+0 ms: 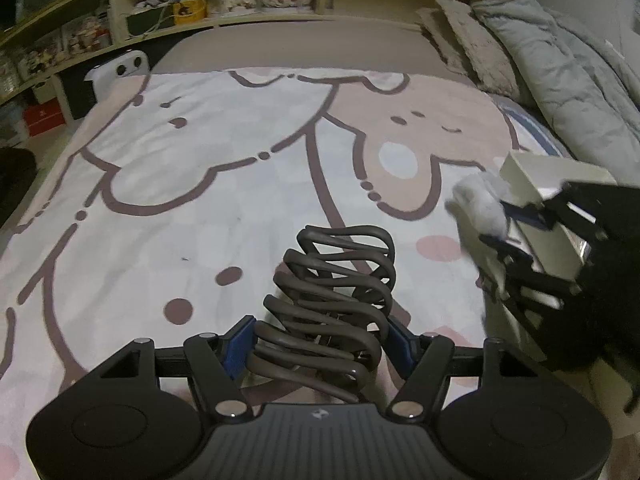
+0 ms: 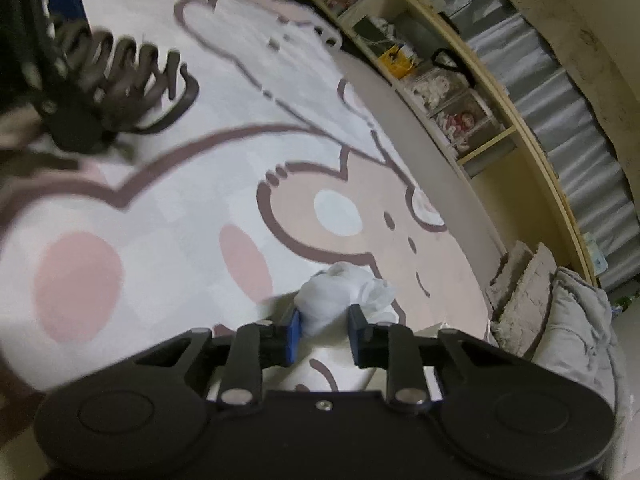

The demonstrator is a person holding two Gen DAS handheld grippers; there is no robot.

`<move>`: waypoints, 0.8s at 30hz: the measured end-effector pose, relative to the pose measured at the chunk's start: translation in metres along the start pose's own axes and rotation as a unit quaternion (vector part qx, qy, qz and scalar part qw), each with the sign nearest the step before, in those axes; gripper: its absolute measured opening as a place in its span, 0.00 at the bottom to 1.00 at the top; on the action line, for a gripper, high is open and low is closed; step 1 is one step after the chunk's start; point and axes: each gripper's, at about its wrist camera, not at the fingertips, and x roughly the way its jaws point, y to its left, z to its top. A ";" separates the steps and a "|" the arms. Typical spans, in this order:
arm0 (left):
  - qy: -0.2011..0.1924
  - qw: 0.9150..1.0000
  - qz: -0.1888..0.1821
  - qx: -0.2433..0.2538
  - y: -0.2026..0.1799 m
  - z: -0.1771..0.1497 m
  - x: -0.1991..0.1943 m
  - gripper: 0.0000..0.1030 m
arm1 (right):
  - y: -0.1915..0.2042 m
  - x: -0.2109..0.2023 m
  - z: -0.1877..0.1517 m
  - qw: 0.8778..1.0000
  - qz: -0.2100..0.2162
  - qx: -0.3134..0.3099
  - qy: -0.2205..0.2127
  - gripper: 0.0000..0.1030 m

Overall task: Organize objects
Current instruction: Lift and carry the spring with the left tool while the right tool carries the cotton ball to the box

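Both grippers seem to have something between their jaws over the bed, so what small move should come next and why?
Probably lift the right gripper slightly: its blue pads sit against the crumpled white tissue on the cartoon-print blanket. The left gripper already holds the dark brown wavy hair claw clip, so it can wait.

Both views are dim, lit softly from above with a cool cast and no hard shadows. Fisheye curvature bends the shelf (image 1: 168, 12) and darkens the corners. The right wrist view is motion-blurred, worst at the hair claw (image 2: 120, 80); the left is sharper.
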 end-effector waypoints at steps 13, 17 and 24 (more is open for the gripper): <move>-0.048 0.998 0.018 -0.042 -0.014 0.004 -0.085 0.66 | -0.045 -0.102 0.008 0.990 0.041 0.128 -0.040 0.24; -0.057 0.997 0.018 -0.052 -0.024 0.000 -0.106 0.66 | -0.061 -0.129 0.003 0.981 0.054 0.183 -0.043 0.24; -0.074 0.995 0.024 -0.063 -0.039 -0.010 -0.130 0.66 | -0.078 -0.159 -0.017 0.959 0.075 0.269 -0.053 0.25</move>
